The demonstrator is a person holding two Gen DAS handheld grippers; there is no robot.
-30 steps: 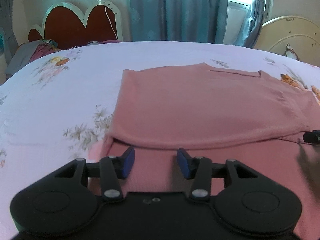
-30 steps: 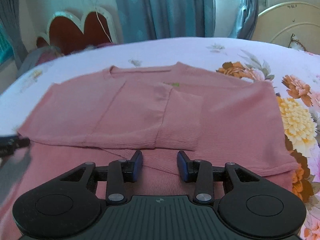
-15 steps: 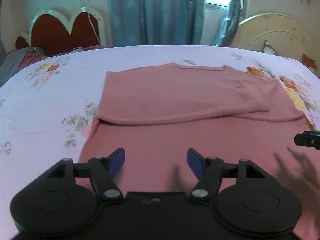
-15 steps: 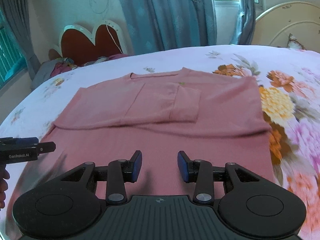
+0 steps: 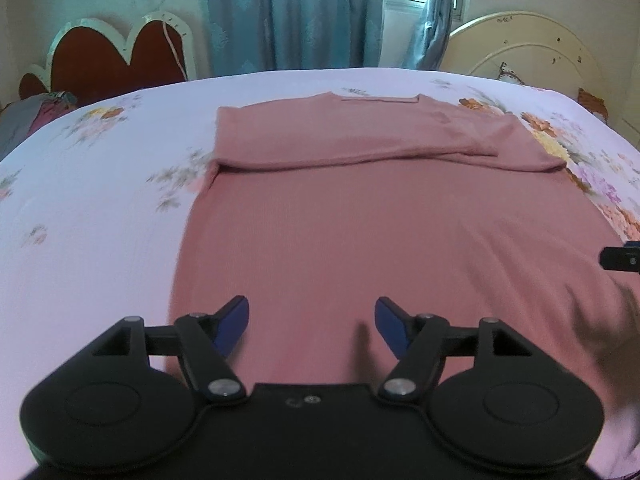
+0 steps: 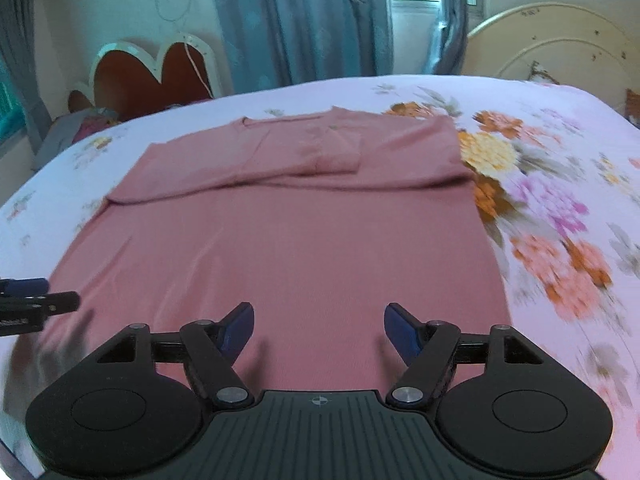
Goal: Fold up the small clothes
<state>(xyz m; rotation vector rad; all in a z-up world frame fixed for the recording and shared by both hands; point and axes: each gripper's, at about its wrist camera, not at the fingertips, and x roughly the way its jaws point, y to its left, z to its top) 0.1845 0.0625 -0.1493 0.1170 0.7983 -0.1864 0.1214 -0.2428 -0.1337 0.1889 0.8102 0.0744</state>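
Left wrist view: left claw, spread and empty, low centre; pink sweater on the floral bed fills mid-frame, sleeves folded across its upper part, long axis running away from the claw. Right wrist view: right claw, spread and empty, over the sweater's near hem; the left claw shows at the left edge, so both seem equally near.

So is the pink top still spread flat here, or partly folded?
Partly folded: on the pink top both sleeves lie folded in over the chest, while the lower body lies flat and unfolded on the bed.
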